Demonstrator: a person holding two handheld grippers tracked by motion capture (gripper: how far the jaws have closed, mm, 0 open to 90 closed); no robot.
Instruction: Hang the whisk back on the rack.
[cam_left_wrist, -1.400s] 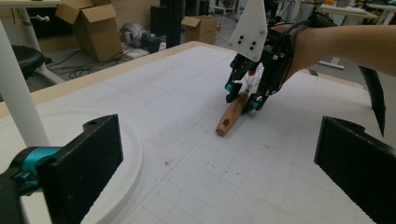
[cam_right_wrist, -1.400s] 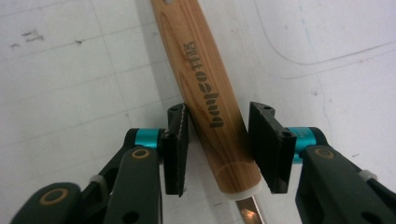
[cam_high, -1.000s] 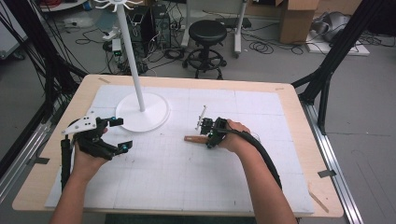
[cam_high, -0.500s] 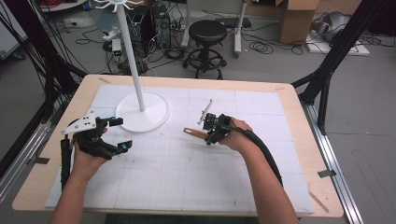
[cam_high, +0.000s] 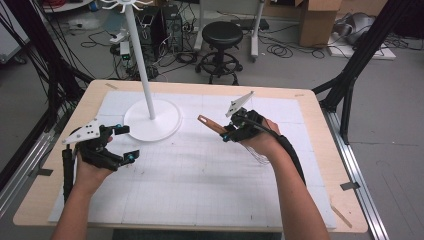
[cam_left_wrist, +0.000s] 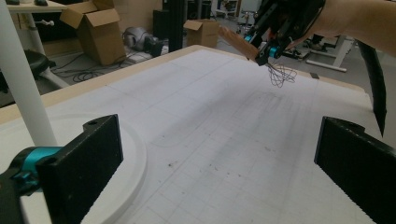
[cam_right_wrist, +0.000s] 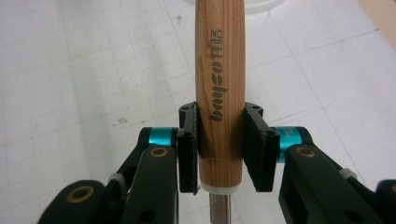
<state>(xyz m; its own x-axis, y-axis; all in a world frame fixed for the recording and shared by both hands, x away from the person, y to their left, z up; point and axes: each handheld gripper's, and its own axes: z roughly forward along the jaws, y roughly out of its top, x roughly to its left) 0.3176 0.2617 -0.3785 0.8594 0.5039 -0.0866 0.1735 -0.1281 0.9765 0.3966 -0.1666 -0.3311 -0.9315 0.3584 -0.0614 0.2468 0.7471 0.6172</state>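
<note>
A whisk with a wooden handle (cam_high: 209, 122) is held off the mat, and my right gripper (cam_high: 229, 131) is shut on that handle. In the right gripper view both pads press the sides of the handle (cam_right_wrist: 219, 70) near its metal end, at my right gripper (cam_right_wrist: 220, 149). The thin wire loops (cam_left_wrist: 280, 74) hang under the hand. My left gripper (cam_high: 127, 142) rests at the left of the mat, open, with nothing between its fingers. Seen from its own camera, the left gripper (cam_left_wrist: 224, 168) has its jaws spread wide.
A white stand has a tall pole (cam_high: 141, 60) on a round base (cam_high: 152, 122), just beyond my left gripper; the base rim (cam_left_wrist: 128, 154) lies close to the left jaw. A white gridded mat (cam_high: 200, 185) covers the wooden table (cam_high: 320, 130).
My right gripper has lifted the whisk up off the mat, its handle now tilted in the air. The left gripper has stayed where it was.
</note>
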